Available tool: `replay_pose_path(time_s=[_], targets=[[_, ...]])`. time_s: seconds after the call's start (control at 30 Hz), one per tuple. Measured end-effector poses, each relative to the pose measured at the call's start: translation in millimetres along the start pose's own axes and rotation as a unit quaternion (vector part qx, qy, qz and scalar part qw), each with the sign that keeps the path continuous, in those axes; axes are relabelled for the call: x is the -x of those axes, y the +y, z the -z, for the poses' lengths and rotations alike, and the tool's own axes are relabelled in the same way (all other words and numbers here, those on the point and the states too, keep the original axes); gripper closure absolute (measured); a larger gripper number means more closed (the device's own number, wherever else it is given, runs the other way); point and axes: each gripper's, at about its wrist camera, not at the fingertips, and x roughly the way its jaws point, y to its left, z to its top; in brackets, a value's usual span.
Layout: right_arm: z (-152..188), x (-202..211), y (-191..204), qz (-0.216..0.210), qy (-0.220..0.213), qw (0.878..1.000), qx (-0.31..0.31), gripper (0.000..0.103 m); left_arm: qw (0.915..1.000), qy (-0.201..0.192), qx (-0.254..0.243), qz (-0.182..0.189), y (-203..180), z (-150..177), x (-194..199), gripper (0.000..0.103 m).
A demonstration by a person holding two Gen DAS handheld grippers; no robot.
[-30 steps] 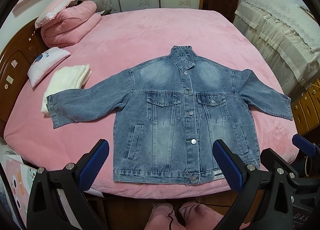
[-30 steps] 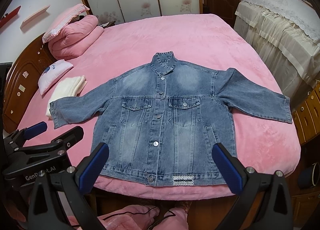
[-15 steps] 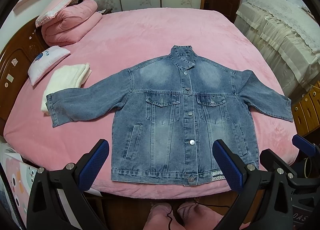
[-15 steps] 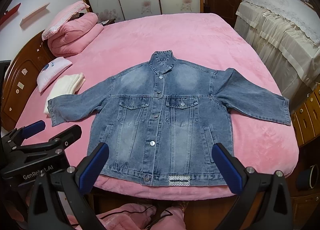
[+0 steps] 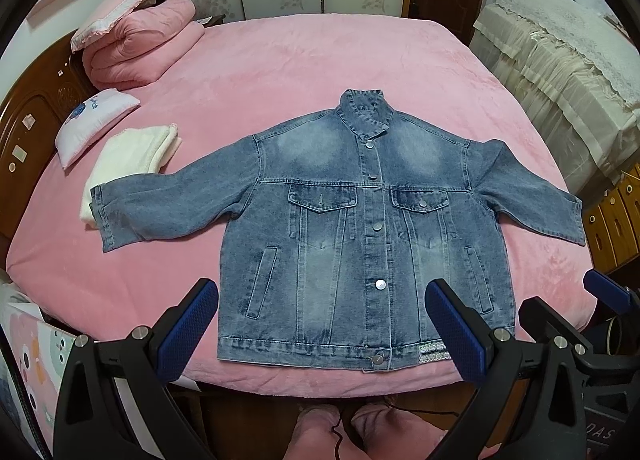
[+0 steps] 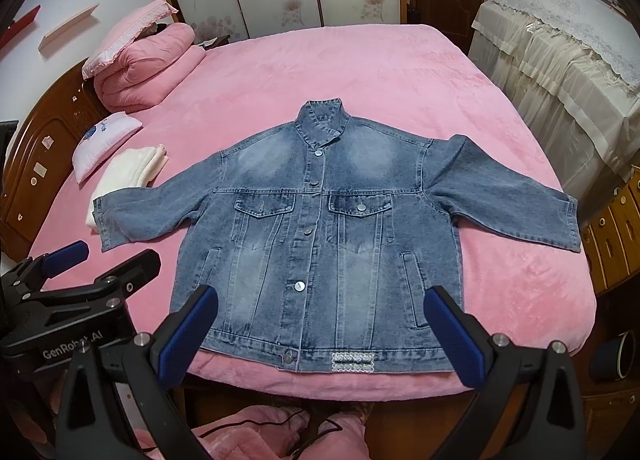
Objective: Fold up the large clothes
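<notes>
- One denim jacket (image 5: 360, 228) lies flat and face up on the near half of the bed (image 5: 304, 60), buttoned, collar far, hem at the near edge, both sleeves spread left and right.
- It is faded blue, stiff-looking cloth with two flap chest pockets, two slit pockets and a small woven patch on the hem.
- The left gripper (image 5: 322, 330) hangs above the hem, jaws spread wide, grasping nothing; its two pads are blue and ribbed.
- The right gripper (image 6: 320, 334) hovers likewise, wide apart and empty.
- The bed cover is pink and plush.
- At far left: one folded pink quilt (image 5: 140, 48), one small white pillow (image 5: 94, 122), one folded cream towel (image 5: 128, 164) touching the left cuff.
</notes>
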Motion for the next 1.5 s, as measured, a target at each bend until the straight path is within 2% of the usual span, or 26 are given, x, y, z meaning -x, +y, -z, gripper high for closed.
replay_pose_path(time_s=[0.7, 1.0, 1.07, 1.2, 1.3, 1.37, 1.43, 1.5], targets=[[2, 0, -9, -0.002, 0.009, 1.0, -0.001, 0.0, 1.0, 0.005, 0.001, 0.0, -12, 4, -5, 0.001], [0, -5, -28, -0.019, 0.016, 1.0, -0.004, 0.0, 0.9999, 0.009, 0.014, -0.002, -25, 11, -6, 0.001], [-5, -8, -31, -0.021, 0.02, 1.0, 0.003, 0.008, 0.9994, 0.013, 0.033, 0.0, -23, 12, -8, 0.001], [-12, -19, -34, -0.032, 0.031, 0.999, 0.015, 0.009, 0.9965, 0.027, 0.078, -0.01, -14, 21, -14, 0.001], [-17, -35, -30, -0.053, 0.055, 0.997, 0.024, 0.009, 0.9928, 0.057, 0.105, -0.012, -5, 30, -23, 0.001], [-21, -46, -27, -0.071, 0.069, 0.995, 0.024, 0.012, 0.9883, 0.077, 0.131, -0.014, 7, 37, -30, 0.001], [-25, -55, -24, -0.107, 0.076, 0.991, 0.016, 0.017, 0.9814, 0.093, 0.167, -0.017, 25, 44, -34, 0.001], [-28, -62, -18, -0.14, 0.079, 0.987, 0.017, 0.018, 0.9728, 0.094, 0.212, -0.002, 46, 51, -36, 0.001]])
